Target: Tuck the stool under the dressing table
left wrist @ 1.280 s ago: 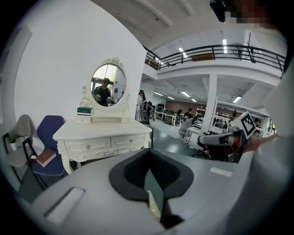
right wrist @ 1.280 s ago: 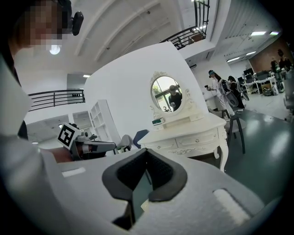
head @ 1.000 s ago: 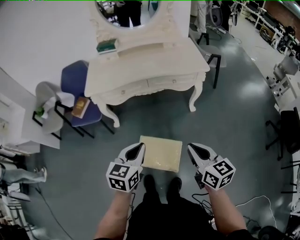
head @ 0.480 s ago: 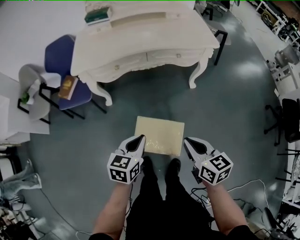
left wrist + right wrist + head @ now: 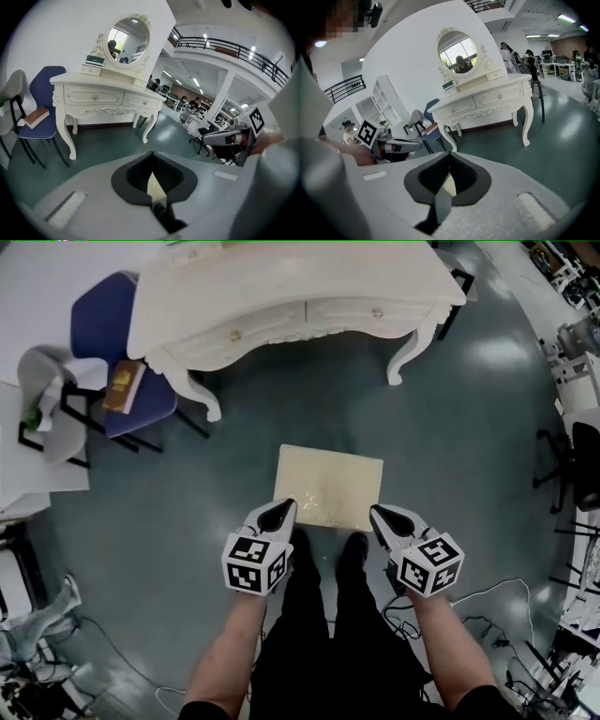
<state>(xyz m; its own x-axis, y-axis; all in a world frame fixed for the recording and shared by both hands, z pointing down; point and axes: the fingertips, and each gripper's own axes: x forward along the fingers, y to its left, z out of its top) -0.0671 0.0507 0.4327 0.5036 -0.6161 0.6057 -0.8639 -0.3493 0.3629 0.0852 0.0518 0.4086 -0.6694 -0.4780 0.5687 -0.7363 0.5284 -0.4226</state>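
The stool (image 5: 328,486), with a square cream seat, stands on the green floor in front of the white dressing table (image 5: 281,292), well apart from it. My left gripper (image 5: 281,511) is shut and empty, with its tip at the seat's near left corner. My right gripper (image 5: 379,515) is also shut and empty, at the near right corner. Whether either tip touches the seat I cannot tell. In the left gripper view the jaws (image 5: 151,174) meet, with a sliver of cream seat behind them and the dressing table (image 5: 103,96) ahead. The right gripper view shows the same pressed jaws (image 5: 449,176) and the dressing table (image 5: 487,105).
A blue chair (image 5: 98,329) holding a book (image 5: 122,387) stands left of the table, next to a grey chair (image 5: 42,413). A black office chair (image 5: 574,470) and cables (image 5: 487,601) lie to the right. The person's feet are just behind the stool.
Both grippers have come down and forward toward the stool's near edge, staying shut. The dressing table has slid toward the top of the head view.
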